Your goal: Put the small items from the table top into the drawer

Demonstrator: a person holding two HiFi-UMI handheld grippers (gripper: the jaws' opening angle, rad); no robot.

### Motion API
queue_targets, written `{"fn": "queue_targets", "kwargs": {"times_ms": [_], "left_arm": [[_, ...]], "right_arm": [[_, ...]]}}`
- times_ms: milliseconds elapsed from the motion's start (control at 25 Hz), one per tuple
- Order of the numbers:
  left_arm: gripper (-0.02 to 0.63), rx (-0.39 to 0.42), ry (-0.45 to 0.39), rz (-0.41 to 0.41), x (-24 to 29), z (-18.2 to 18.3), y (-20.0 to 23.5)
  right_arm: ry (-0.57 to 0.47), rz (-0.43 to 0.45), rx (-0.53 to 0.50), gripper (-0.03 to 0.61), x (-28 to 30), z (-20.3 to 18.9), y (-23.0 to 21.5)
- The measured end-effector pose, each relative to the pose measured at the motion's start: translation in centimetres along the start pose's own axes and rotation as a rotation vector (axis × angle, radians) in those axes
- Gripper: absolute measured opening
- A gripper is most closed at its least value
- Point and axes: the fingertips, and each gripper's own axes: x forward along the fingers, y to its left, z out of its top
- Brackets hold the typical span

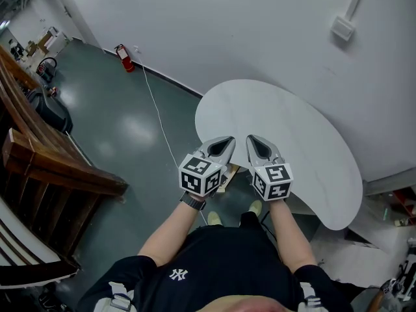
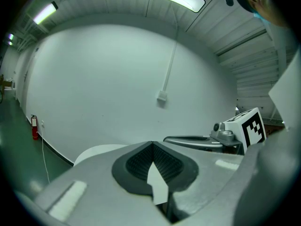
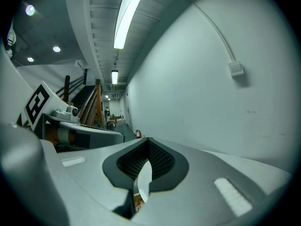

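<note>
Our left gripper [image 1: 227, 140] and right gripper [image 1: 253, 139] are both closed and empty, side by side above the white table [image 1: 312, 142]. Ahead of them we see no small items and no drawer. If we reach with closed jaws, we may push an item away.

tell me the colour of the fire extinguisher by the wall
Red; the fire extinguisher shows best in the head view.

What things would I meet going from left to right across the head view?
Red fire extinguisher → left gripper → right gripper → white box on the wall.
</note>
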Motion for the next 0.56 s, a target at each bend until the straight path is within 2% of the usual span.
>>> {"fn": "queue_targets", "kwargs": {"times_ms": [560], "left_arm": [[0.000, -0.017, -0.032, 0.010, -0.11, 0.32, 0.95]], "right_arm": [[0.002, -0.009, -0.016, 0.025, 0.55, -0.03, 0.10]]}}
